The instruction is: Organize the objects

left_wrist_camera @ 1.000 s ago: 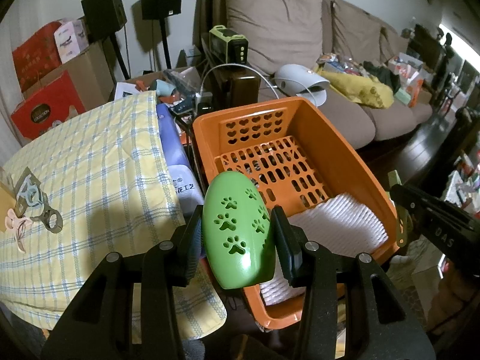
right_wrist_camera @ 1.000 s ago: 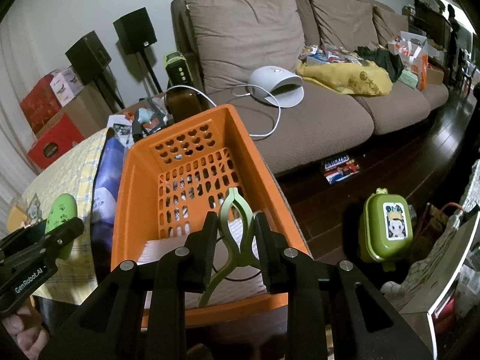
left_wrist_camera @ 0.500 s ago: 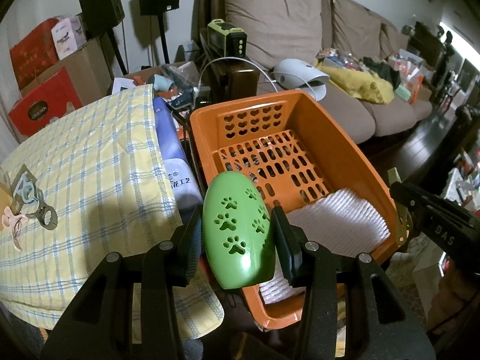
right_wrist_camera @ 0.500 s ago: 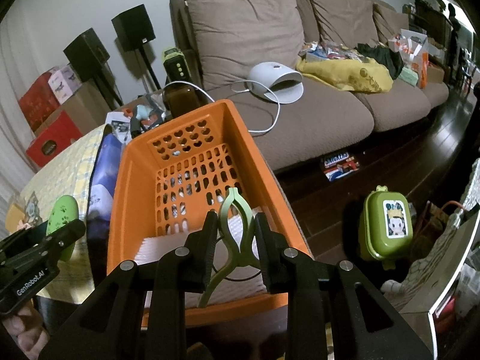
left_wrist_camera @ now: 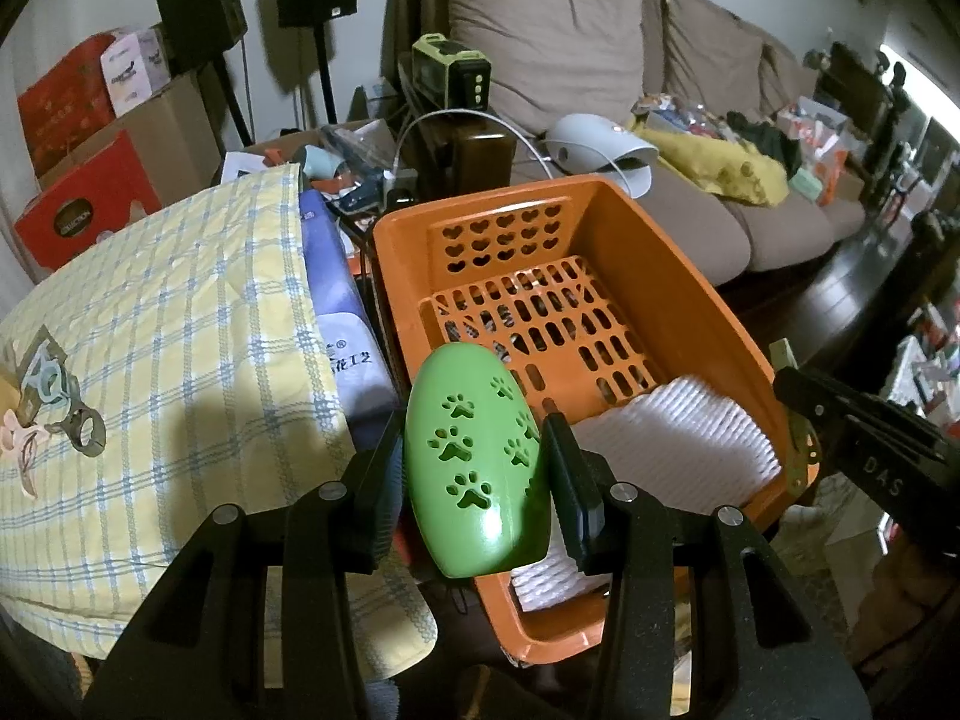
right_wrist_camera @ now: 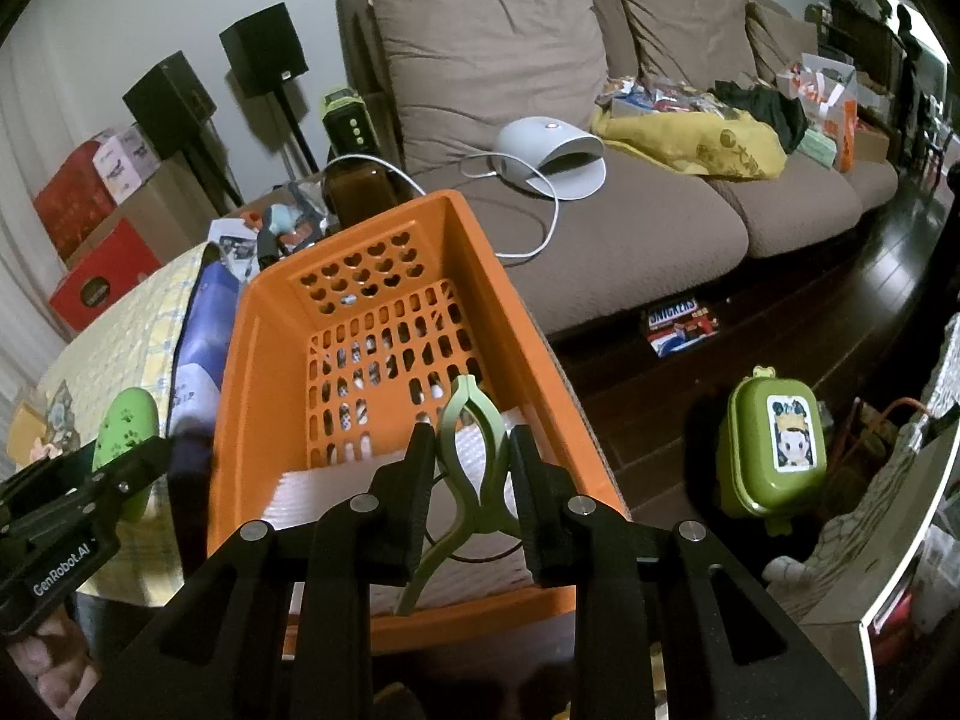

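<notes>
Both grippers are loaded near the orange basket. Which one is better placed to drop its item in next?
Right, probably. The right gripper holds the green clip above the orange basket interior, while the left gripper holds the green paw-print case at the basket's near left corner.

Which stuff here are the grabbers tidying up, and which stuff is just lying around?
Being tidied:
green paw-print case, held in the left gripper
green clip, held in the right gripper
orange basket, with a white pad inside

Just lying around:
white dome gadget on the sofa
yellow cloth
Snickers pack
green lunchbox
speakers
</notes>
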The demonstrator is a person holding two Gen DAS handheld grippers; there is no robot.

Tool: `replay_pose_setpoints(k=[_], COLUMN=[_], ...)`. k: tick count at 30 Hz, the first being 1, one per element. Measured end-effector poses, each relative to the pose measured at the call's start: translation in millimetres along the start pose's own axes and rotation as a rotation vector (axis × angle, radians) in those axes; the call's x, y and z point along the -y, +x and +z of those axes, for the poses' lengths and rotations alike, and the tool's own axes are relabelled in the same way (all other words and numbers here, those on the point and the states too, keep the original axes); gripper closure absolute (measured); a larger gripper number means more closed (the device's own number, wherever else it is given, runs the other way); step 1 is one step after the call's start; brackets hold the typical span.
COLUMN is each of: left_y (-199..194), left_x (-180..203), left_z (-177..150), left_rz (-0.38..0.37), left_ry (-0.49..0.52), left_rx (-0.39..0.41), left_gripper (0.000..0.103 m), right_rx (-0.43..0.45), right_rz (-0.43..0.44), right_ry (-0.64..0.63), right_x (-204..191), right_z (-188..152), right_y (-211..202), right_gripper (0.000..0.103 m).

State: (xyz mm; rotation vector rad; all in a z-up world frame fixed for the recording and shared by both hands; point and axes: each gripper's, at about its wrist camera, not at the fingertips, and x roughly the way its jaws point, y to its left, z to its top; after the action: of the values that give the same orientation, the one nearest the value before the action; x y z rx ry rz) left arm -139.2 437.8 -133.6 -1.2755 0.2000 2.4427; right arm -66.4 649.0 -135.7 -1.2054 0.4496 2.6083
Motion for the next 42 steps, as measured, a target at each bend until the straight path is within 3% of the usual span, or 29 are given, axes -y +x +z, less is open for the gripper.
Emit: replay_pose_setpoints(k=[42], left_y=[16.1], left_x=[1.6], left_z=[-10.6], left_rz=[-0.007], left_ry=[0.008], left_rx=[-0.016], left_gripper=[0.063], right_rx=[-0.043], right_rz=[-0.011], right_ry=[-0.020], right_x=[-0.3], right_z=[-2.9], right_y=[12.4], right_gripper=[0.078])
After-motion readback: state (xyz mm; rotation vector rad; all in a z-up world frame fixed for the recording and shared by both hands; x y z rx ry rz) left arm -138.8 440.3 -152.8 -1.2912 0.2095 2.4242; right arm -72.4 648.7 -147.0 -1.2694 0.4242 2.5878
